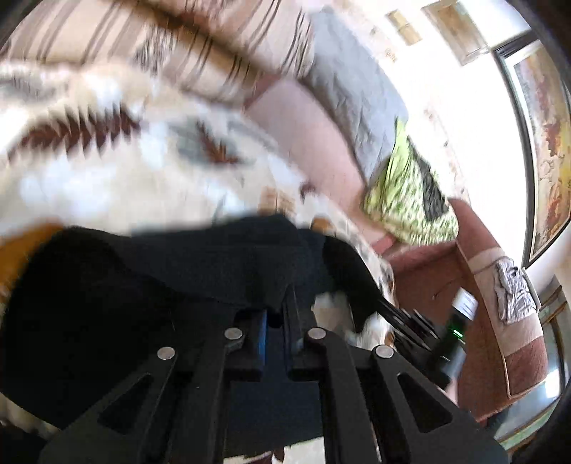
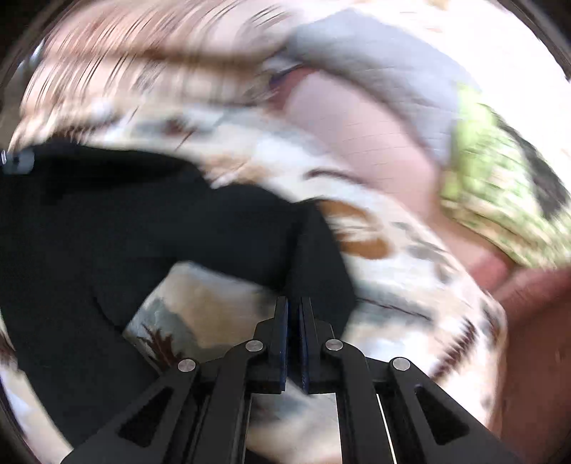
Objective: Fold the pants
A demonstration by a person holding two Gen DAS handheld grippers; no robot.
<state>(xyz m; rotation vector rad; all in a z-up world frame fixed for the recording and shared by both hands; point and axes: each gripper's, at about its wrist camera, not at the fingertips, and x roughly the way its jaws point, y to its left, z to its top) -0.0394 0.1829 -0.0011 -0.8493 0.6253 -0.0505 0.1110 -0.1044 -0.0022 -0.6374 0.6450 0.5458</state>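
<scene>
The black pants [image 1: 150, 278] lie on a cream patterned blanket [image 1: 107, 171], with a striped cushion [image 1: 107, 32] behind. The left gripper [image 1: 274, 314] and the right gripper [image 2: 293, 314] each pinch the pants' edge. Further right are a grey cover [image 1: 353, 89], a green pillow [image 1: 407, 192] and a framed picture [image 1: 546, 135].

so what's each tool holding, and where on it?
Both hold the black pants: left tool shut on a raised fold of an edge, right tool shut on an edge corner.
</scene>
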